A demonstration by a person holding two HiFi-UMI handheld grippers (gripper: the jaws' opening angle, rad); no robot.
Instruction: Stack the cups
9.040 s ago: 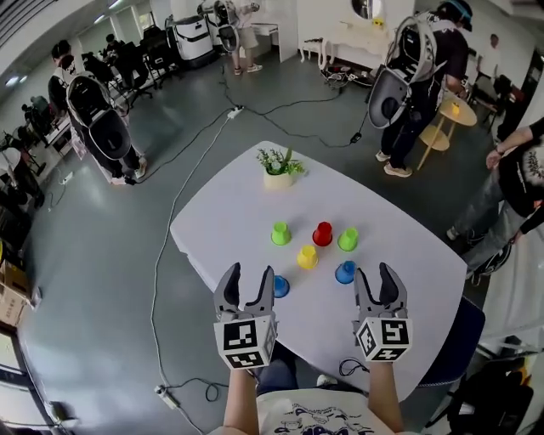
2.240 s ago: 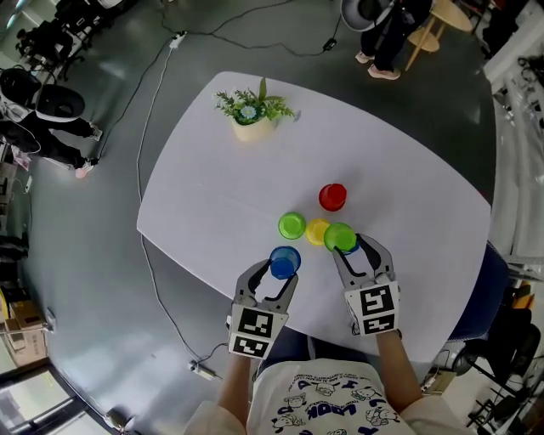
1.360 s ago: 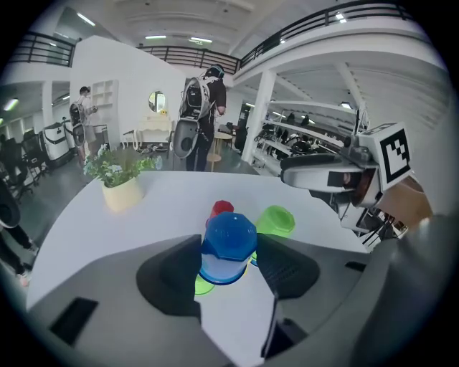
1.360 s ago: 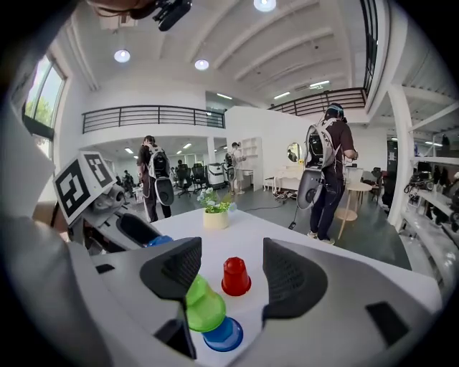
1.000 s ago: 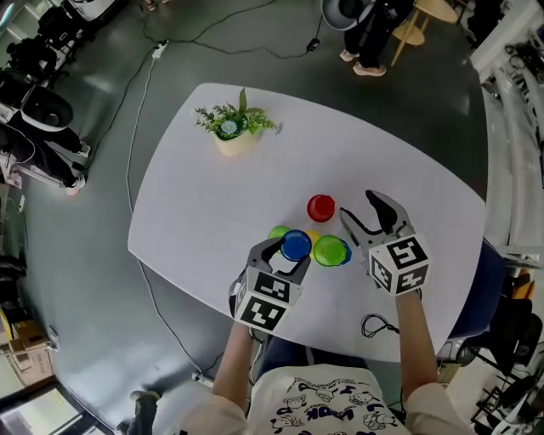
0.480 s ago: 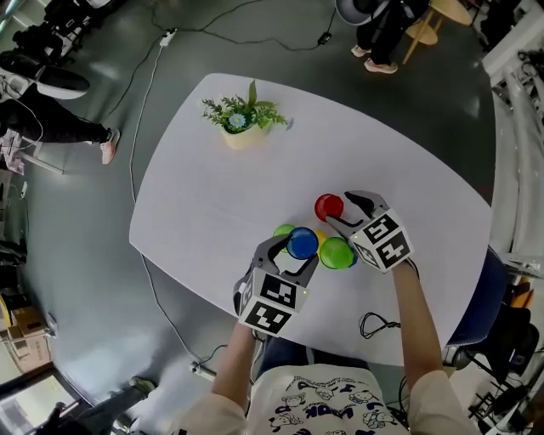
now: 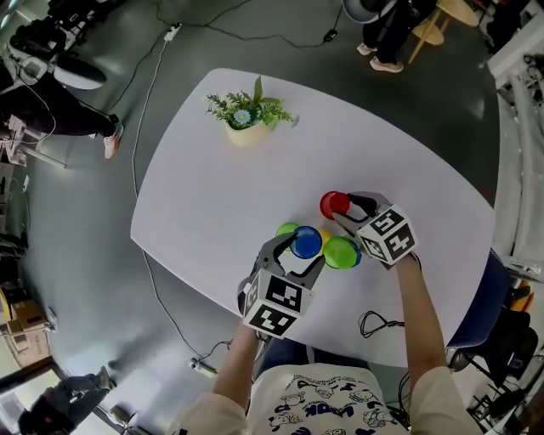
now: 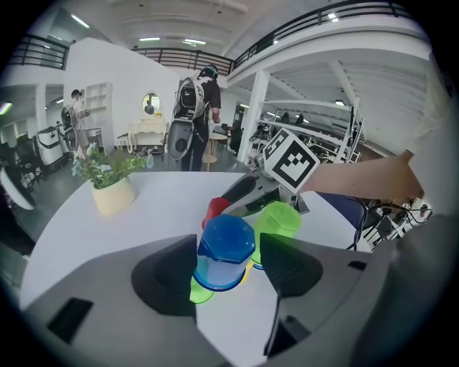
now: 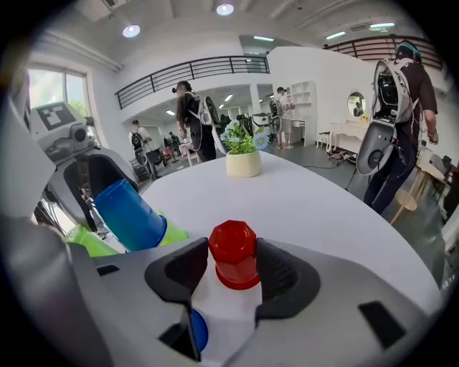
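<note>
left gripper (image 7: 296, 251) is open, jaws just opening, blue cup (image 8: 225, 247) loose between them – right gripper (image 9: 235, 271), jaws just closing, grips the red cup (image 7: 332, 204) on the surface (image 7: 212, 195).

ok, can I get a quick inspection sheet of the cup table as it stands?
surface: white table, round-cornered.
job's things: blue cup apparently set over yellow cup; lone green cup beside them; second green cup stacked on another blue one; red cup standing alone.
clutter: potted plant near the far edge.
grippers: left gripper open around blue cup, jaws just opening; right gripper jaws just closing, pads on red cup.
cables: thin cable on the table by the right arm; floor cable running to a power strip.
surroundings: person standing, wooden stool.
</note>
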